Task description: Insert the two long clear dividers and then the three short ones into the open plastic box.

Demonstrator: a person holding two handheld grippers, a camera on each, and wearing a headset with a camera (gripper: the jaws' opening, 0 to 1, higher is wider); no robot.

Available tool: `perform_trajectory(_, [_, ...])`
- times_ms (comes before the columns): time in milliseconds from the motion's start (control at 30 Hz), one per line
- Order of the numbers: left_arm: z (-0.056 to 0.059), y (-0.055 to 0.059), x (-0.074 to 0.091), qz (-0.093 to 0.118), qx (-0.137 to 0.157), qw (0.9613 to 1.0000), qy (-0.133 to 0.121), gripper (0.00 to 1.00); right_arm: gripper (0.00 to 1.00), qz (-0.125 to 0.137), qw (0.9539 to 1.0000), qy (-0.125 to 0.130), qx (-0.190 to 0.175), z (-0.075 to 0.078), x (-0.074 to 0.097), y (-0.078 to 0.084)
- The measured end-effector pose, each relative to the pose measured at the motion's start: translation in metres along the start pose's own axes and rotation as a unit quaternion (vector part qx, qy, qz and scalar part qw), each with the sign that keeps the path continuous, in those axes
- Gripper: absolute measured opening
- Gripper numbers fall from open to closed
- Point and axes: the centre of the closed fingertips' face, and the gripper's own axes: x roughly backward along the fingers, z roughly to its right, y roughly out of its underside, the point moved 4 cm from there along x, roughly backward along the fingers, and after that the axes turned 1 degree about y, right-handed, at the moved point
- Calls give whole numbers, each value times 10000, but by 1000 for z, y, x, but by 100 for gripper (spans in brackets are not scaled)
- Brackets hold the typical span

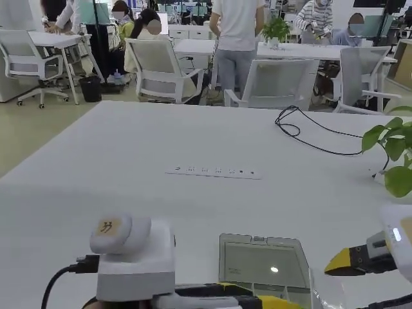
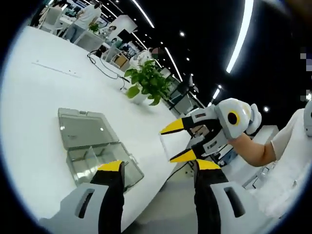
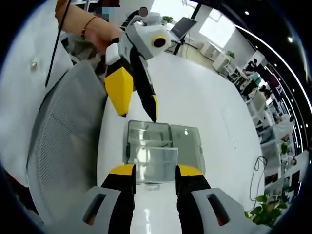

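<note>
The clear plastic box (image 1: 261, 264) lies open near the table's front edge, its lid (image 2: 83, 127) folded back and its compartmented base (image 2: 100, 163) toward me. My right gripper (image 3: 156, 170) is shut on a clear divider (image 3: 157, 163), gripped across its width above the box (image 3: 187, 141). The same gripper (image 2: 178, 141) enters the left gripper view from the right, its yellow tip (image 1: 338, 262) just right of the box. My left gripper (image 2: 159, 165) is open with nothing between its jaws. It hovers at the box's near left side (image 3: 139, 109).
A potted plant (image 1: 393, 154) stands at the table's right edge, with a black cable (image 1: 309, 132) looping behind it. A flush socket strip (image 1: 215, 172) sits mid-table. A grey mesh chair (image 3: 63, 141) is below the table edge. Chairs and people are beyond the table.
</note>
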Motion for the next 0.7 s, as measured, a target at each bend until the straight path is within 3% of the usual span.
perform_trajectory(267, [6, -3, -11, 113, 464, 9986, 231, 34, 33, 37, 9999, -24, 165, -3, 2, -15])
perform_trajectory(400, [8, -3, -17, 115, 669, 9972, 325, 28, 33, 38, 9997, -39, 251, -5, 3, -21])
perform_trajectory(700, [13, 3, -24, -17, 827, 9957, 424, 12, 33, -36, 9990, -78, 441, -11, 4, -27])
